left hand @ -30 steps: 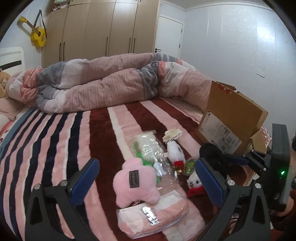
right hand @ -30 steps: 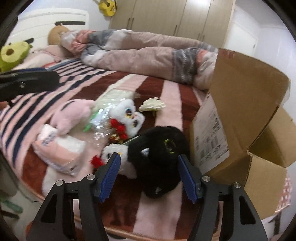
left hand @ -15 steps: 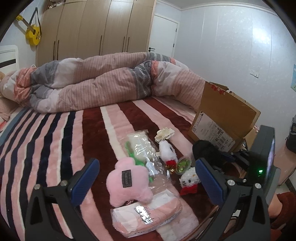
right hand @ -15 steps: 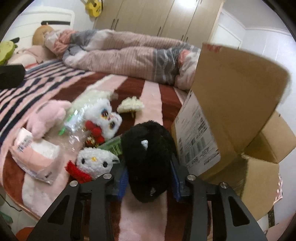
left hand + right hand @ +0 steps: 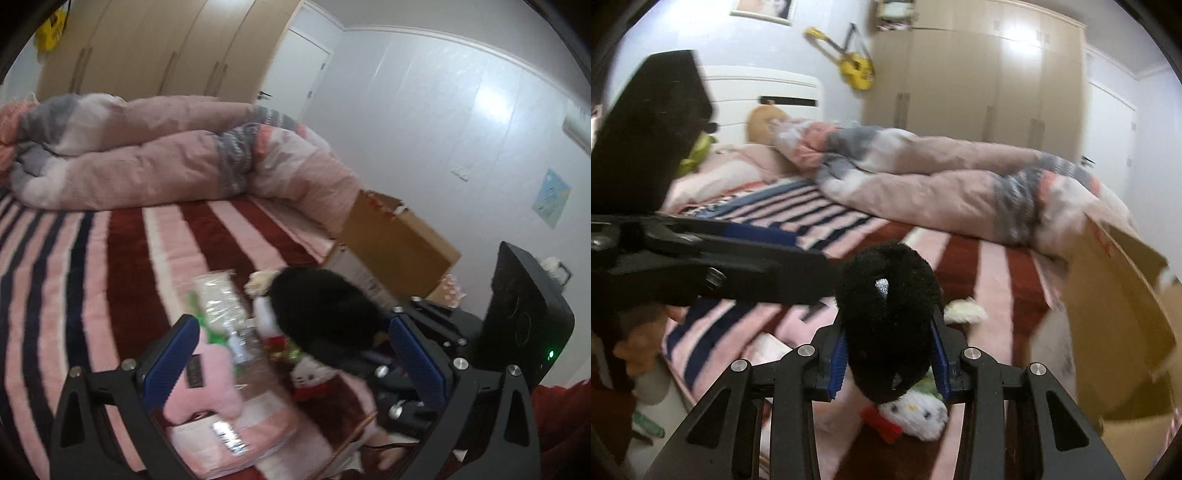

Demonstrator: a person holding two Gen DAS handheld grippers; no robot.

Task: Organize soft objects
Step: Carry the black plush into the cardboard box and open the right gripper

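Note:
My right gripper (image 5: 889, 363) is shut on a black fluffy plush toy (image 5: 888, 314) and holds it lifted above the striped bed; the toy also shows in the left wrist view (image 5: 321, 314). Below it lies a white kitty plush with a red bow (image 5: 916, 417). My left gripper (image 5: 295, 365) is open and empty above a pink plush (image 5: 207, 384), a clear plastic bag (image 5: 229, 310) and a pink pack (image 5: 236, 439). An open cardboard box (image 5: 1123, 321) stands at the right; it also shows in the left wrist view (image 5: 395, 251).
A rolled pink and grey quilt (image 5: 166, 158) lies across the far side of the bed. A small cream flower toy (image 5: 964, 312) lies beside the box. Wardrobes (image 5: 979, 81) and a yellow toy guitar (image 5: 855, 70) are on the far wall.
My right gripper closed on the black plush and lifted it off the bed. The left gripper tilted and shifted; it stays open.

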